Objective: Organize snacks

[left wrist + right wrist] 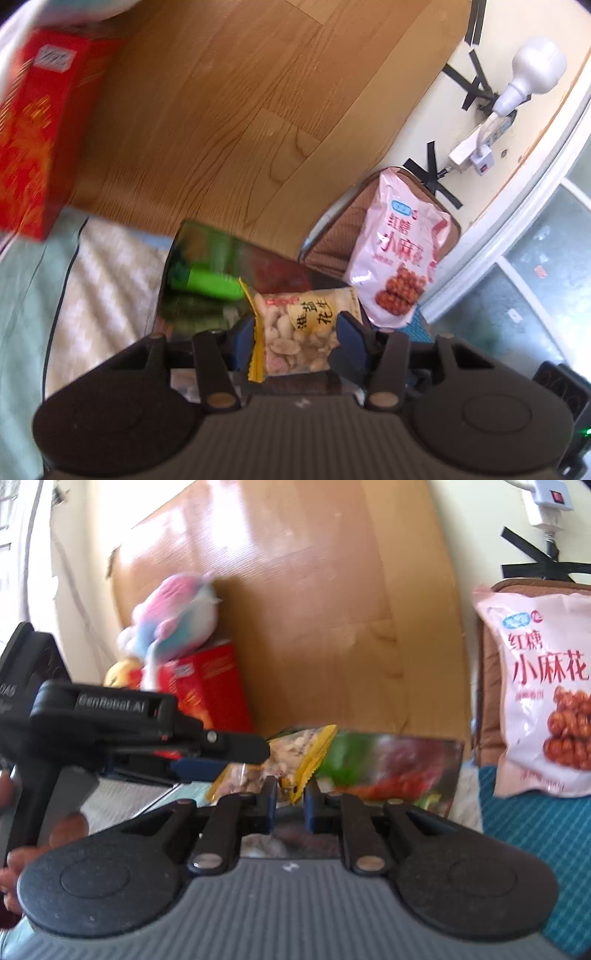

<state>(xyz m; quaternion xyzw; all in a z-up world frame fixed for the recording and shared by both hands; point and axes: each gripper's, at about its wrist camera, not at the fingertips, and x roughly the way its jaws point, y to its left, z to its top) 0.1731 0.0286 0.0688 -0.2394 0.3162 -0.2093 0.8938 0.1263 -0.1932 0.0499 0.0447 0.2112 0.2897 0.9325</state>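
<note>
My left gripper (295, 332) is shut on a small yellow-edged peanut packet (299, 328) and holds it above a glossy box with green and red pictures (207, 266). In the right wrist view the left gripper (221, 753) reaches in from the left with the peanut packet (291, 749). My right gripper (290, 801) is closed to a narrow gap just below the packet's yellow edge; whether it grips it is unclear. A pink bag of brown-sugar twists (400, 247) leans upright on a brown cushion (332, 240); the bag also shows in the right wrist view (539, 694).
A red box (33, 129) stands at the left, also in the right wrist view (210, 686) with a plush toy (173, 616) on it. A wooden board (240, 110) and cardboard (314, 609) stand behind. A power strip (487, 144) hangs on the wall.
</note>
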